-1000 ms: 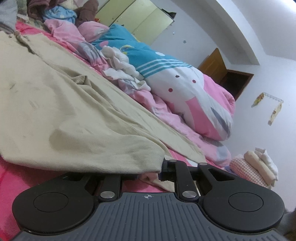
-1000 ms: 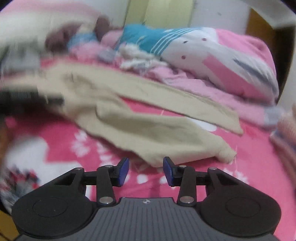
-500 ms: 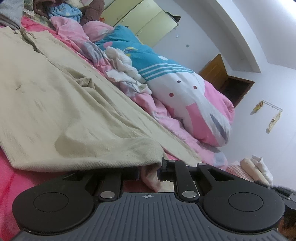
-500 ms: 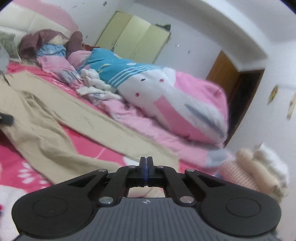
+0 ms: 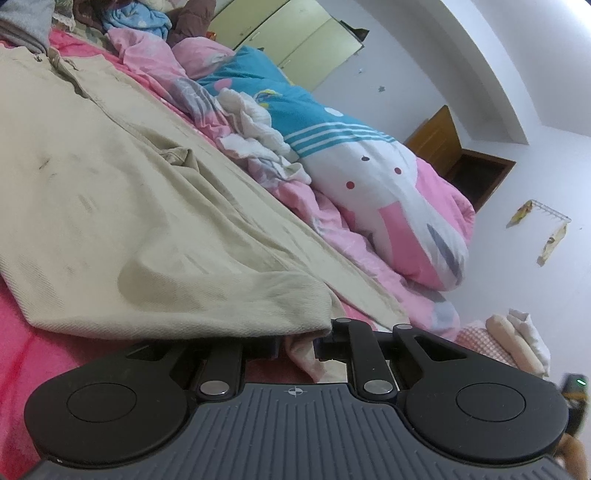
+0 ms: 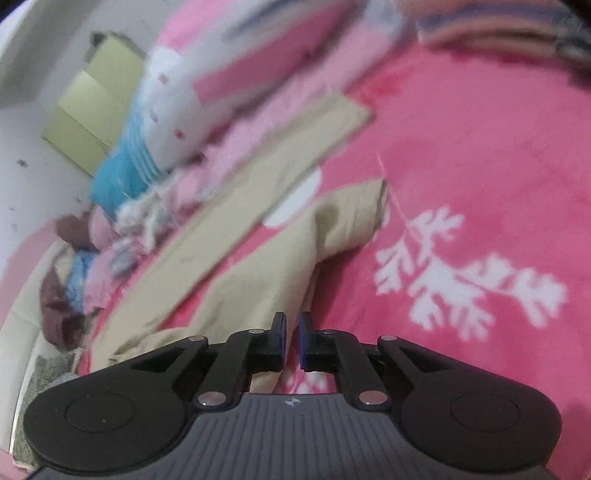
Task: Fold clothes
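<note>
Beige trousers lie spread on the pink bed cover, waist at the far left. My left gripper is at the near leg's hem, shut on a fold of the cloth that covers its fingertips. The right wrist view is blurred by motion. It shows both trouser legs from above, the near leg's end crumpled. My right gripper hovers over the edge of that leg, its jaws a narrow gap apart with nothing seen held.
A rolled pink, white and blue duvet runs along the far side of the bed, with crumpled white cloth against it. More clothes are heaped at the head. Folded items are stacked at the foot. A brown door is beyond.
The right gripper went from wide open to shut, and now stands slightly apart while swinging to look down on the bed. The left gripper has kept its hold on the hem and shifted slightly.
</note>
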The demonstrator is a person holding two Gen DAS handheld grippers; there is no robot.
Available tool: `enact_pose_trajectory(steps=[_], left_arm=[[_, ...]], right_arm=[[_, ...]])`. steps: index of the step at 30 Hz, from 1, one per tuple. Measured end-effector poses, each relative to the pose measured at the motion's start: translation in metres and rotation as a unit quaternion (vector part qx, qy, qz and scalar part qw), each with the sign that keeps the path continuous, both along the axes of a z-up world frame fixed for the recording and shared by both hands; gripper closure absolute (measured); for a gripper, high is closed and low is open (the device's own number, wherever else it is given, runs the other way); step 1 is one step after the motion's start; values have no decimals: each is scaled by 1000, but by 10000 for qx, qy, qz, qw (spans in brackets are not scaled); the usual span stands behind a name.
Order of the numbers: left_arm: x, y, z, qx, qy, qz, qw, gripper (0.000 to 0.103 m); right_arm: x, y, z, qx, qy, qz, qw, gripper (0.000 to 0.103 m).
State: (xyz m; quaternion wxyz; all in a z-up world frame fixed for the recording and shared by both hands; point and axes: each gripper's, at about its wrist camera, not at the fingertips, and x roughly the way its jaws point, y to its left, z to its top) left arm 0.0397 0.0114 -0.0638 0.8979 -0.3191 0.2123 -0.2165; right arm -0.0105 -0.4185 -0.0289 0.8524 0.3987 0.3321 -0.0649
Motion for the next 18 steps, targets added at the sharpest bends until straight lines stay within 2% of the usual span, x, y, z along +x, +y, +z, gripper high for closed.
enact_pose_trajectory(steps=[2, 3, 6, 9, 11, 13, 15, 18], left_arm=[[1, -1, -1, 57, 6, 8, 10000, 88], [1, -1, -1, 85, 8, 12, 10000, 88], [2, -3, -2, 170, 17, 23, 9999, 88], [3, -4, -4, 232, 47, 38, 9997, 88], [3, -4, -4, 235, 57, 49, 9997, 88], [3, -3, -4, 238, 66, 61, 9997, 88], [3, -3, -5, 241, 76, 72, 9997, 87], [3, -3, -5, 246, 91, 89, 9996, 87]], right_arm=[[20, 3, -4, 161, -36, 47, 9999, 96], [27, 7, 0, 128, -198, 109, 9997, 96], [50, 28, 15, -346, -533, 447, 9970, 96], [80, 40, 10, -340, -273, 854, 9954, 96], [97, 39, -3, -162, -63, 892, 9959, 96], [102, 31, -14, 205, -35, 784, 9967, 96], [88, 21, -17, 713, -251, 571, 9955, 95], [52, 6, -8, 996, -639, 250, 9927, 82]])
